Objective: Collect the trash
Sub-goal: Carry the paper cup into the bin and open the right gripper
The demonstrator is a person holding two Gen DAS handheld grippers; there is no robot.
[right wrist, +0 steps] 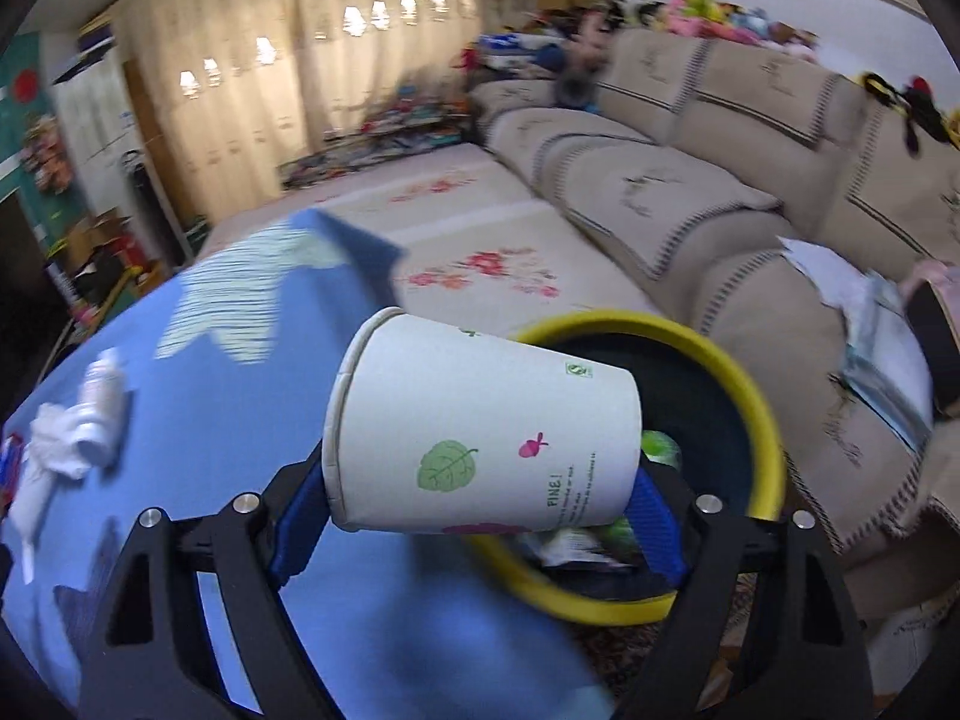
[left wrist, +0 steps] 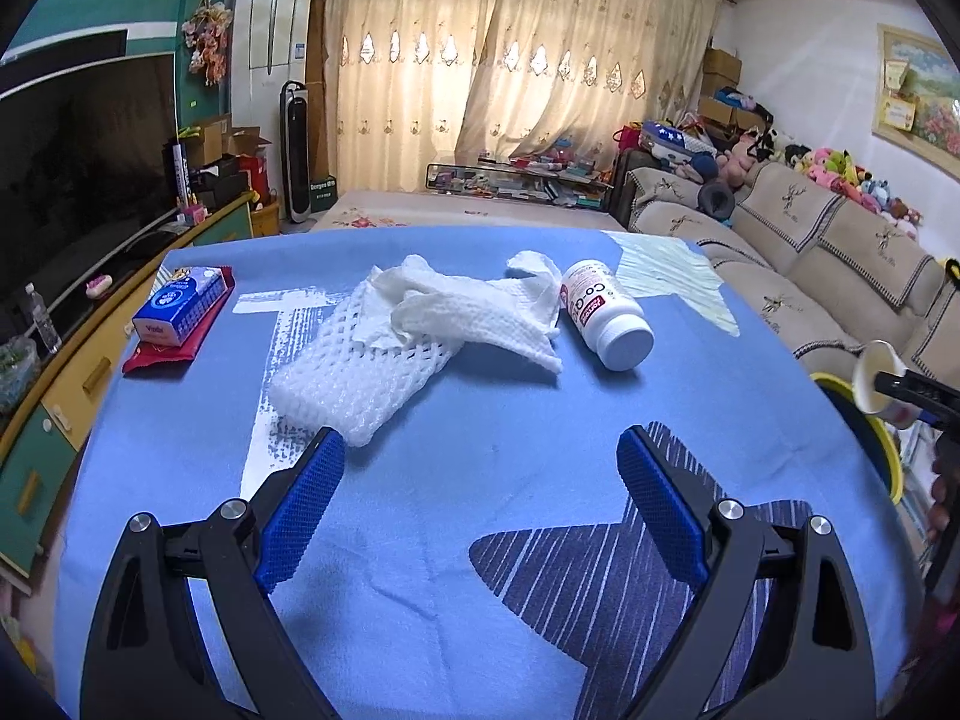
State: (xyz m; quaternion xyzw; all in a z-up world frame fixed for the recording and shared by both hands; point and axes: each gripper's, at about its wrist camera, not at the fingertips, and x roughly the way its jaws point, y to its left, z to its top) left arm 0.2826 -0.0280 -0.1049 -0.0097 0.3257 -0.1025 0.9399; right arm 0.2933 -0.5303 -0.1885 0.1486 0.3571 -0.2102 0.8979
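Note:
My right gripper (right wrist: 480, 483) is shut on a white paper cup (right wrist: 480, 432) printed with a green leaf. The cup lies sideways between the blue pads, at the table's edge and partly over a yellow-rimmed bin (right wrist: 762, 420) that holds some rubbish. In the left wrist view the same cup (left wrist: 877, 378) and bin rim (left wrist: 882, 450) show at the far right. My left gripper (left wrist: 480, 441) hangs open over the blue tablecloth (left wrist: 510, 420), its left pad close to a white foam net (left wrist: 354, 384). Crumpled tissue (left wrist: 474, 312) lies on the net, with a white pill bottle (left wrist: 606, 315) on its side beside it.
A blue tissue box (left wrist: 180, 303) sits on a red packet (left wrist: 180, 351) at the table's left. A beige sofa (right wrist: 720, 228) runs along the right behind the bin. A television (left wrist: 78, 168) and cabinet stand to the left, and curtains hang at the back.

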